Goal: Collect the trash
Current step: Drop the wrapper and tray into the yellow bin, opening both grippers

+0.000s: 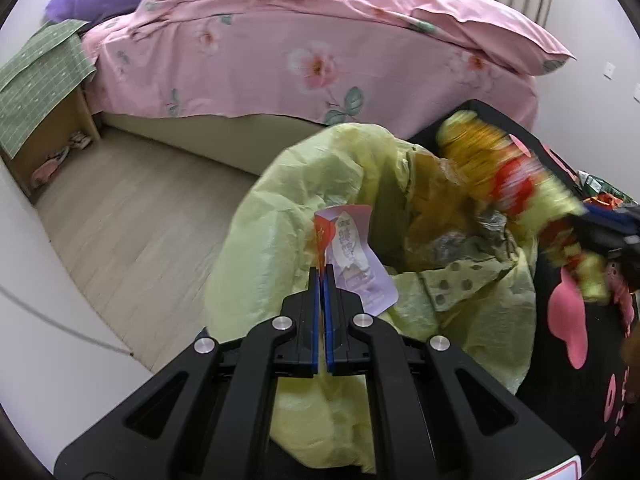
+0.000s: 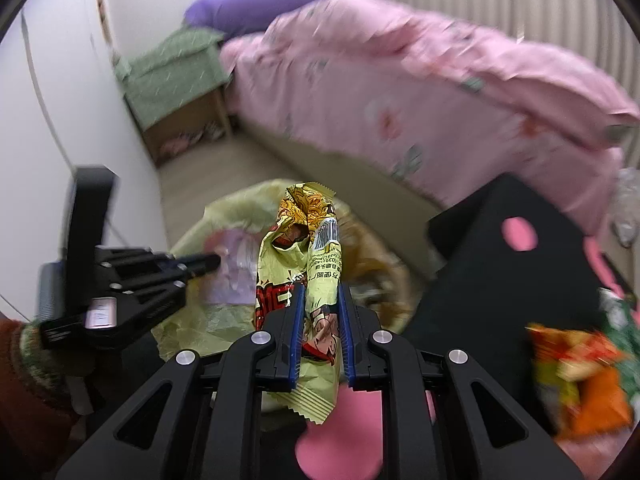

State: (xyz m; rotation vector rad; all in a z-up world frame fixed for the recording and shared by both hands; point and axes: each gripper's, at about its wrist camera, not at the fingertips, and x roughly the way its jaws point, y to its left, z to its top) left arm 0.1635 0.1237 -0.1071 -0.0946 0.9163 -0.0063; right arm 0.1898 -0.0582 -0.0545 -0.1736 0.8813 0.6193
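My left gripper [image 1: 322, 270] is shut on a pale purple wrapper [image 1: 354, 256] with a red corner, held over the open mouth of a yellow-green trash bag [image 1: 280, 232]. My right gripper [image 2: 319, 290] is shut on a crumpled yellow noodle packet [image 2: 304, 236], also above the trash bag [image 2: 224, 208]. In the left wrist view that noodle packet [image 1: 504, 176] shows blurred at the right, over the bag's far side. In the right wrist view the left gripper [image 2: 214, 261] comes in from the left with the purple wrapper [image 2: 232, 276]. Crumpled wrappers lie inside the bag.
A black table [image 1: 560, 360] with pink shapes stands right of the bag; orange and green snack packets [image 2: 584, 380] lie on it. A bed with a pink floral duvet [image 1: 304, 60] fills the background, with a green-covered nightstand [image 1: 36, 92] at left. Pale wood floor [image 1: 132, 220] lies between.
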